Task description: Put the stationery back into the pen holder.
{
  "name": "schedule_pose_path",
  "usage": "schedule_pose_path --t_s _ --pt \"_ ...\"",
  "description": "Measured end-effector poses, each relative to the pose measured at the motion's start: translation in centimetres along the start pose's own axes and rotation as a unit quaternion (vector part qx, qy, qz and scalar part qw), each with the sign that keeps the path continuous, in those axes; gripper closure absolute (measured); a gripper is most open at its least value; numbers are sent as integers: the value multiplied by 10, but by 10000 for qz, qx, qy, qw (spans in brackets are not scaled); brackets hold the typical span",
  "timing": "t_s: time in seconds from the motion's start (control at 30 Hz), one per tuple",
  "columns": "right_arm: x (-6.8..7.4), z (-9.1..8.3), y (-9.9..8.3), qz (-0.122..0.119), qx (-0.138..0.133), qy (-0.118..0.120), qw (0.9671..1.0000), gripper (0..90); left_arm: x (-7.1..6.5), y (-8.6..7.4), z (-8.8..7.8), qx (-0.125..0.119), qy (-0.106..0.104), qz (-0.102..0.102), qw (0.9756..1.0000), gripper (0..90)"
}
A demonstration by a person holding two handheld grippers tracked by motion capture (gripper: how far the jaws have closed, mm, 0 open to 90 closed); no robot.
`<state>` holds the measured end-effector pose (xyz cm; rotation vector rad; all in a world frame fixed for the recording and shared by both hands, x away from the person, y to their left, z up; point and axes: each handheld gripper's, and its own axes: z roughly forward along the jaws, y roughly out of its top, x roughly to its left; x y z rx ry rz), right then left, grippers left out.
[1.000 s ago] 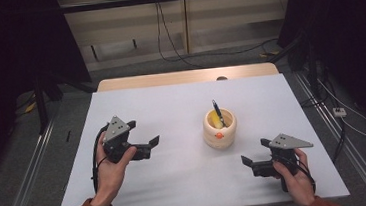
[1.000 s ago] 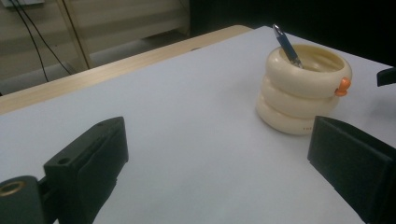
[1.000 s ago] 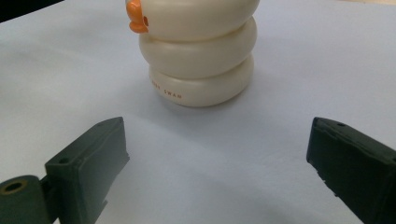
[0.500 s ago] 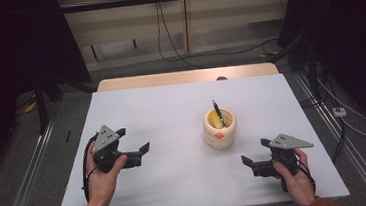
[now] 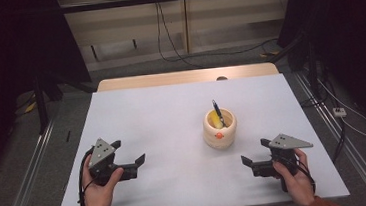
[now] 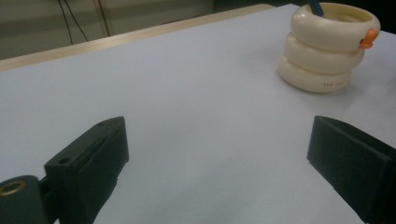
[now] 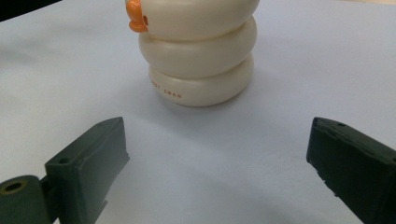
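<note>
Standing right of centre on the white table (image 5: 171, 109), the cream pot (image 5: 219, 129) is built of three stacked rings and carries a small orange knob (image 5: 219, 135) on its near side. A dark pen (image 5: 218, 113) leans in it, with something yellow beside the pen inside the rim. The left tongs (image 5: 140, 162) sit near the left near corner, held in the left hand (image 5: 98, 190), jaws spread wide with nothing between them; in the left gripper view the pot (image 6: 327, 49) lies far off to the right. The right tongs (image 5: 247, 161), in the right hand (image 5: 295, 181), gape just as wide and grip nothing. They face the pot (image 7: 198, 51), which stands near but apart in the right gripper view, orange knob (image 7: 135, 16) to its left.
</note>
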<state>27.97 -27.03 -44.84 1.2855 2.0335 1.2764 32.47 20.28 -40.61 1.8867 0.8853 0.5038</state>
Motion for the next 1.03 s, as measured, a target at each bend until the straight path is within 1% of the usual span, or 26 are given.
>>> schedule_pose_path --t_s 0.07,0.13,0.17,0.23,0.33,0.4,0.43,0.53,0.6,0.73,0.77,0.83,1.0,1.03 --pt "0 0 0 13 0 -7 10000 50 -2 -4 -2 -17 64 15 10000 53" --pt "0 0 0 5 9 -7 10000 50 -3 -8 -3 15 81 25 10000 54" --pt "0 0 0 4 12 0 10000 50 -3 -10 -3 54 68 61 9999 54" --pt "0 1 0 -4 18 7 10000 50 -2 -14 -4 -2 -15 2 10000 53" --pt "0 1 0 0 23 8 10000 50 -1 -18 -6 32 85 -2 10000 54" --pt "0 1 0 2 20 5 10000 50 -1 -22 -6 43 85 -79 9999 54" --pt "0 1 0 0 19 3 10000 50 -1 -24 -6 76 71 -64 9999 54" --pt "0 0 0 1 20 6 10000 50 -2 -29 -6 54 70 -97 9999 54" --pt "0 0 -1 -2 17 -3 10000 50 -1 -30 -7 -28 90 -223 9997 54" --pt "-1 1 -1 23 28 -18 10000 50 -3 -32 -9 -89 124 -182 9997 54" --pt "-1 1 -1 18 24 -18 10000 50 -4 -33 -10 -64 99 -166 9998 54" --pt "-1 1 -1 1 37 -8 10000 50 -4 -35 -10 -9 126 -149 9998 62" --pt "0 2 -1 -7 26 -11 10000 50 -4 -36 -8 -8 116 -303 9995 66" --pt "0 2 -1 9 37 -14 10000 50 -4 -36 -8 -6 125 -303 9995 67"
